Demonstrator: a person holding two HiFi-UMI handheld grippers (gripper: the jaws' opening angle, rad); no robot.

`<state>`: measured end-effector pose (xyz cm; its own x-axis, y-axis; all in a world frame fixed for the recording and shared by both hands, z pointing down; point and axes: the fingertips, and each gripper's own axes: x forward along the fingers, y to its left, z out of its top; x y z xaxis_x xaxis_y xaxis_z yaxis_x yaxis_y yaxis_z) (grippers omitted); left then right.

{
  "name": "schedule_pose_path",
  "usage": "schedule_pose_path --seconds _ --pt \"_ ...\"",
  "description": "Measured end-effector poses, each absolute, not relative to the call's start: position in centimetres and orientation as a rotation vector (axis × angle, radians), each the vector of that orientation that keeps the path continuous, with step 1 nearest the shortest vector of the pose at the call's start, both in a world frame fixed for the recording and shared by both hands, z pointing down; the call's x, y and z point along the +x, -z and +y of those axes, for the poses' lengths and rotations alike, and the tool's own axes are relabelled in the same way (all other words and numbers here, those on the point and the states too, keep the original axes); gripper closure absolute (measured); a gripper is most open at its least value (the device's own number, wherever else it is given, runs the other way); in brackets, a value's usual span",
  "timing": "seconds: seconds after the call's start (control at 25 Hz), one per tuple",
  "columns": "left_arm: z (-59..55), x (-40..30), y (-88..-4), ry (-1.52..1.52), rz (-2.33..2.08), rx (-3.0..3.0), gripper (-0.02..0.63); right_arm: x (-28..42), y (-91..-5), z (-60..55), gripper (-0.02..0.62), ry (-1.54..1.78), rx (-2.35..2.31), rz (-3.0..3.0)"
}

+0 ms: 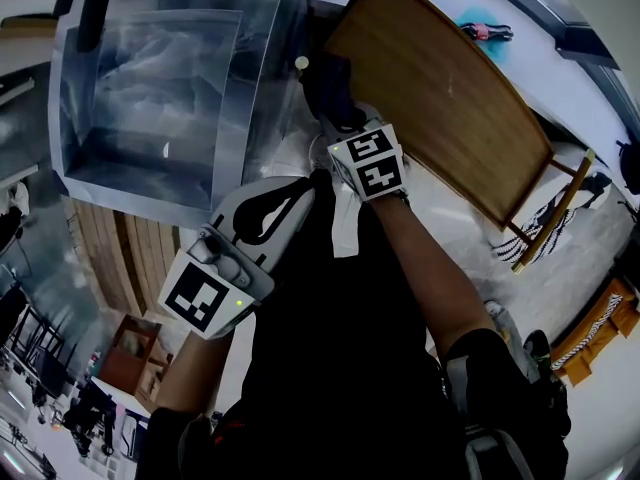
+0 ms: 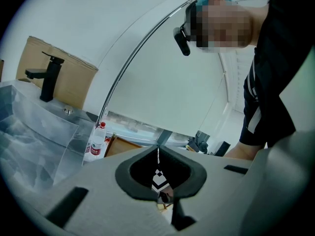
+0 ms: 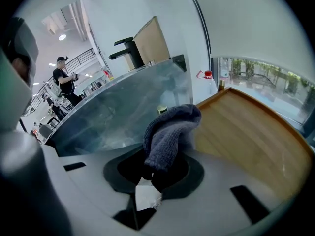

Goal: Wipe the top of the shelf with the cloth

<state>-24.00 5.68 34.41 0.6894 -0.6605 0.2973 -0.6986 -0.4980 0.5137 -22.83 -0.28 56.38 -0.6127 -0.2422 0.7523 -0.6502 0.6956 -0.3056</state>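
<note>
The shelf's brown wooden top (image 1: 440, 98) slants across the upper right of the head view. It also fills the right of the right gripper view as the wooden top (image 3: 251, 136). My right gripper (image 1: 335, 118) is shut on a dark grey knitted cloth (image 1: 328, 86) beside the top's near-left edge. From the jaws the cloth (image 3: 170, 132) bulges up, and a white label (image 3: 146, 195) hangs below it. My left gripper (image 1: 305, 196) hangs lower left, close to my body. It is shut with nothing in it, and in its own view the gripper (image 2: 158, 149) points up at my torso.
A clear glass basin (image 1: 150, 98) with a black tap (image 3: 128, 50) stands left of the shelf. A plastic bottle (image 2: 98, 141) sits at its corner. A small red and blue item (image 1: 485, 30) lies on the white sill. Striped fabric (image 1: 530, 233) hangs at the shelf's right end.
</note>
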Motion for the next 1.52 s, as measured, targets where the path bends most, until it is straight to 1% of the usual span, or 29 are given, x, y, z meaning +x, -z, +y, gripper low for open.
schedule_pose_path --seconds 0.68,1.52 --pt "5.0 -18.8 -35.4 -0.161 -0.936 2.332 0.580 -16.3 -57.4 1.6 0.526 -0.818 0.773 -2.162" --pt "5.9 -7.3 -35.0 -0.250 -0.681 2.443 0.580 -4.2 -58.0 5.7 0.526 -0.941 0.974 -2.102"
